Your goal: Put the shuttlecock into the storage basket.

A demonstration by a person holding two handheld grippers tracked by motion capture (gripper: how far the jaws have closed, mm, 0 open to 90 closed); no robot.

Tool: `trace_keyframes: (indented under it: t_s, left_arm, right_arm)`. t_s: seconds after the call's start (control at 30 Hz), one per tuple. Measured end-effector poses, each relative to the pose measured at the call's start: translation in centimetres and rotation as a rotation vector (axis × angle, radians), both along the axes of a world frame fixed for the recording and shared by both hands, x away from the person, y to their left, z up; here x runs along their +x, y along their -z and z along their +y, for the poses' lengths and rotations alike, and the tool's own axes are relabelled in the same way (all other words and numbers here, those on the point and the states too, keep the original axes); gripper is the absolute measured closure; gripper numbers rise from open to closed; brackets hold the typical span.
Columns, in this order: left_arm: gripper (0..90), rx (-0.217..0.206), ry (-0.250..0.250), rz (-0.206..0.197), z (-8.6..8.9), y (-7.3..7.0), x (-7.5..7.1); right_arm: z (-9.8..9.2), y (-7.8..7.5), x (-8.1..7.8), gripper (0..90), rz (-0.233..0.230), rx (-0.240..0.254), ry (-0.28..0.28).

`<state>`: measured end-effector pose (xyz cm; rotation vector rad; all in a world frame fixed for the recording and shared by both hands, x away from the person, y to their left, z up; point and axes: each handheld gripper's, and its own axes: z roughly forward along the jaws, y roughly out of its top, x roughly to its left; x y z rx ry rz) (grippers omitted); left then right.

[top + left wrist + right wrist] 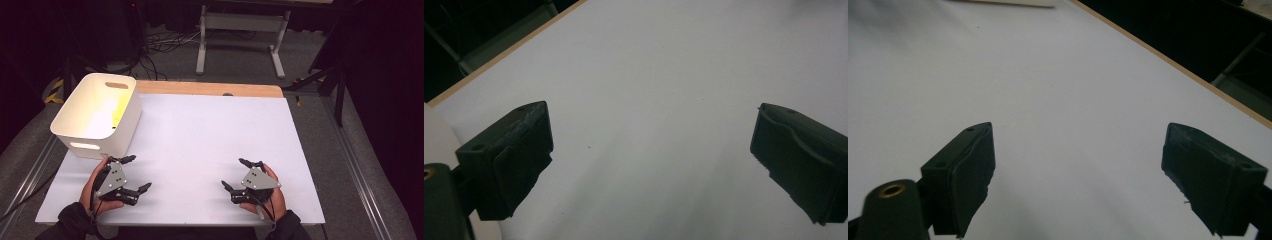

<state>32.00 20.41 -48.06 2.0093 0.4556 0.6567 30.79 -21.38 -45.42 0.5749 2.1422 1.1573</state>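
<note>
The left gripper (139,173) has its jaws spread wide with nothing between them, one tip near the front wall of the bin, the other reaching toward the table's middle; in the left gripper view its two black pads (519,155) stand far apart over bare white surface. The right gripper (236,173) is likewise released and empty, its jaws splayed toward the table's centre, and in the right gripper view its pads (968,172) frame only white tabletop. Each tool sits in a hand, the left hand (95,187) and right hand (270,197) low at the near edge, dark sleeves cut off by the frame's bottom. Between them stretches the white table (210,145), with a wooden strip along its far edge. A white bin (97,112) with handle slots stands on the far left corner, just beyond the left gripper, its long axis running away from the person; a yellow glow lights its inside wall, and what causes it is hard to make out. Beyond the table, a white stand (240,30) and cables lie in dim floor.
</note>
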Motion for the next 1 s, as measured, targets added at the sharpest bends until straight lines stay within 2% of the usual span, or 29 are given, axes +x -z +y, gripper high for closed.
trace_keyframes:
  t_s: [0.27, 0.73, 1.0]
  left_arm:
    - [4.1, 0.017, 0.000, -0.003, -0.03, -0.03, 0.06]
    - [4.1, 0.011, 0.003, 0.014, -0.21, 0.12, 0.22]
    - [4.1, 0.028, 0.005, 0.016, -0.40, 0.21, 0.35]
  right_arm:
    - [-0.05, 0.02, 0.03, 14.9, 0.003, -0.001, 0.000]
    - [-0.16, 0.07, 0.13, 14.9, 0.009, 0.001, 0.000]
    - [-0.37, 0.08, 0.25, 14.9, 0.011, 0.006, 0.005]
